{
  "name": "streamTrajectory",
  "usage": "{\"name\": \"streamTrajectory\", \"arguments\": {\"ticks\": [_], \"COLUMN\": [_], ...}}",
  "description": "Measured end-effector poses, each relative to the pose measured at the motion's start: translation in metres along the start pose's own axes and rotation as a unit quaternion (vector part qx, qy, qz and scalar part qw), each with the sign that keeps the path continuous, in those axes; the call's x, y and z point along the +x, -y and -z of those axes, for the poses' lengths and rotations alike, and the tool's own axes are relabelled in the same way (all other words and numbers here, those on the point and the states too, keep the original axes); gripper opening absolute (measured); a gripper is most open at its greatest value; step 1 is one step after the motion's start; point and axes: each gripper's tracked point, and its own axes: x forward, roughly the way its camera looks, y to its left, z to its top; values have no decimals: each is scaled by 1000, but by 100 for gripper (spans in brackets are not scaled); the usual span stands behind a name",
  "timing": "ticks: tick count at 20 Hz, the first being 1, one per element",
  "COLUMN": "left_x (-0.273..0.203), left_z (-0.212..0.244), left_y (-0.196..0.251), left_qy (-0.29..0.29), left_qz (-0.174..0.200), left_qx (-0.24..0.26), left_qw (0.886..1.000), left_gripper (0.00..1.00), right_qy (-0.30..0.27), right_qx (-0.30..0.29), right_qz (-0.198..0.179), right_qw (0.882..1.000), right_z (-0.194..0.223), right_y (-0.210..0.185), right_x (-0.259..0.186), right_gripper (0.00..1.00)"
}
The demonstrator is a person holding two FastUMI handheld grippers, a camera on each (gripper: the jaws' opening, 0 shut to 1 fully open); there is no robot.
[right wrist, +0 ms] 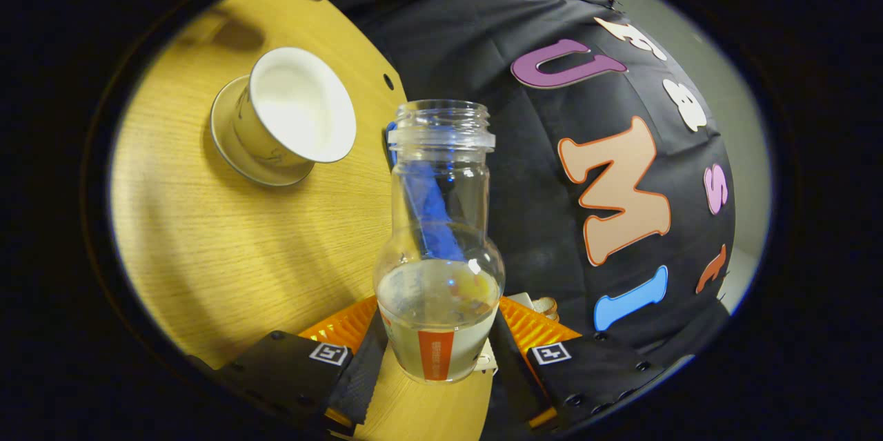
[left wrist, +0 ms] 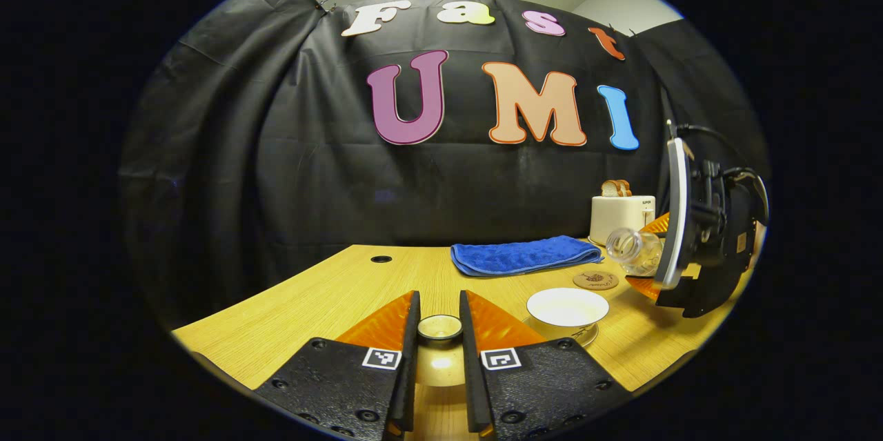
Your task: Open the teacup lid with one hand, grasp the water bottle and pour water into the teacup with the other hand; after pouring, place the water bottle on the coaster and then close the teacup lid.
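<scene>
We pinch the teacup lid [left wrist: 439,328] by its knob in our left gripper [left wrist: 439,337], right gripper [right wrist: 436,344] clamps the slick, fragile glass water bottle [right wrist: 439,248] low, tilted beside the open teacup [right wrist: 293,110] ahead-left.

In the left gripper view, the water bottle [left wrist: 631,250], tipped beside the teacup [left wrist: 567,308], shows its mouth and shoulder; its lower body is hidden behind the right gripper [left wrist: 652,255]. That gripper's far side runs past the picture's edge. The lid [left wrist: 439,328], left of the teacup, shows just its knob between the left gripper [left wrist: 439,320] fingers; its rim is covered. In the right gripper view, the bottle's base is cut off low, and the towel [right wrist: 428,210] beyond the teacup [right wrist: 293,110] appears warped through the glass.
</scene>
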Motion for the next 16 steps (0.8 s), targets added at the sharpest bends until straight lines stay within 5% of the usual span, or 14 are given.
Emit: {"name": "streamTrajectory", "arguments": {"ticks": [16], "left_x": [1], "left_z": [-1], "left_y": [-1], "left_qy": [0], "left_qz": [-1], "left_qx": [-1], "left_qw": [1000], "left_gripper": [28], "right_qy": [22], "right_qx": [-210], "right_qz": [68], "right_qw": [975], "right_z": [-23], "right_y": [27], "right_x": [4], "right_gripper": [79]}}
